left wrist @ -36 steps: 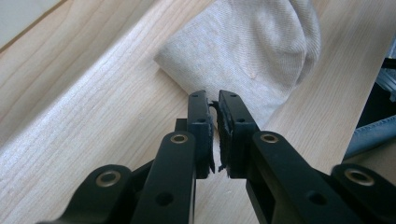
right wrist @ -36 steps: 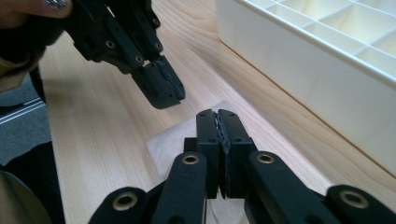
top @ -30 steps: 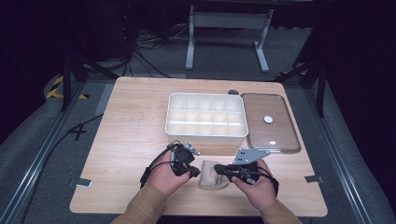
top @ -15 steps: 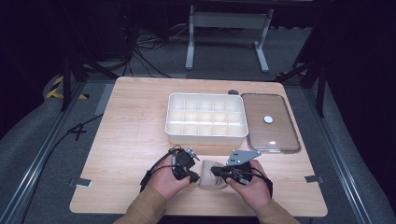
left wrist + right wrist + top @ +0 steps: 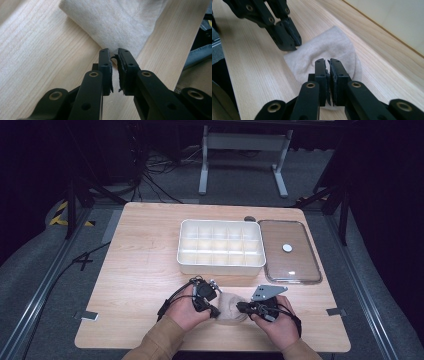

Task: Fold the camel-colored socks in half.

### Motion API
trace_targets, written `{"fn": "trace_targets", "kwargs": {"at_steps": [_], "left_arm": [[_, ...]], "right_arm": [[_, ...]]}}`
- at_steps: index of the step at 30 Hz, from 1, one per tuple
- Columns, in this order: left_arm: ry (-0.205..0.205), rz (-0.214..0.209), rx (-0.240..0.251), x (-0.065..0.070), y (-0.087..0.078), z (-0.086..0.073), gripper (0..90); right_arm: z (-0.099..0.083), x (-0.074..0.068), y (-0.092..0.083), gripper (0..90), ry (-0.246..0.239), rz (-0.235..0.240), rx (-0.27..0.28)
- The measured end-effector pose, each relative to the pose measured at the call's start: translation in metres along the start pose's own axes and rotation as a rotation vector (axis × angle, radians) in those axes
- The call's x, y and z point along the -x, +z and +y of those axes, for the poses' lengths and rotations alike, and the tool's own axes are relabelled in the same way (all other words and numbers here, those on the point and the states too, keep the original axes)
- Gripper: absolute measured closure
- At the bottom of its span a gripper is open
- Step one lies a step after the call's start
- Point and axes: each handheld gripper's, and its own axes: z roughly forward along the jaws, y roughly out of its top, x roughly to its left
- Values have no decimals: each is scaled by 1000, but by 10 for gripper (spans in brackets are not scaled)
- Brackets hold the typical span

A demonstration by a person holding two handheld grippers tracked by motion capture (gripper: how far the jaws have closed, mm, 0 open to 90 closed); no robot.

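Observation:
A small beige folded cloth (image 5: 231, 307) lies near the table's front edge between my two hands. My left gripper (image 5: 214, 311) is at its left edge. In the left gripper view the jaws (image 5: 113, 51) have just been opening: a narrow gap shows bare wood, nothing is between them, and the tips are at the cloth's (image 5: 117, 22) corner. My right gripper (image 5: 240, 307) reaches in from the right. Its jaws (image 5: 327, 61) have also just been opening to a thin slit, over the cloth (image 5: 329, 47) without pinching it. The left gripper (image 5: 292, 41) shows beyond, at the cloth's far corner.
A white compartment box (image 5: 220, 247) stands at the middle back of the wooden table (image 5: 145, 260). To its right lies a clear lid (image 5: 289, 251) with a small white disc on it. The table's front edge runs just below my hands.
Both grippers have edged a little closer together at the cloth. The cloth now lies as a more compact bundle between them.

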Motion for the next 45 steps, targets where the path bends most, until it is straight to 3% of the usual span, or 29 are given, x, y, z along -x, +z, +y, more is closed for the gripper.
{"fn": "trace_targets", "kwargs": {"at_steps": [2,5,8,11,15,21,28,45], "left_arm": [[6,-2,4,0,0,1,807],[-16,0,21,0,-3,3,792],[-19,-11,95,2,-11,6,781],[13,-12,131,7,-12,10,774],[33,-18,89,10,0,12,772],[33,22,17,10,14,12,788],[2,21,28,9,17,12,816],[-9,13,34,8,19,13,838]], "right_arm": [[-3,2,-1,842,1,-7,-5],[-6,4,0,829,10,-4,-9],[-10,6,1,822,12,-7,-16],[-13,7,3,820,16,-8,-20],[-16,8,4,822,21,-10,-26],[-19,12,4,821,26,1,-32],[-24,19,3,804,51,24,-28],[-28,25,-1,860,27,9,-71]]}}
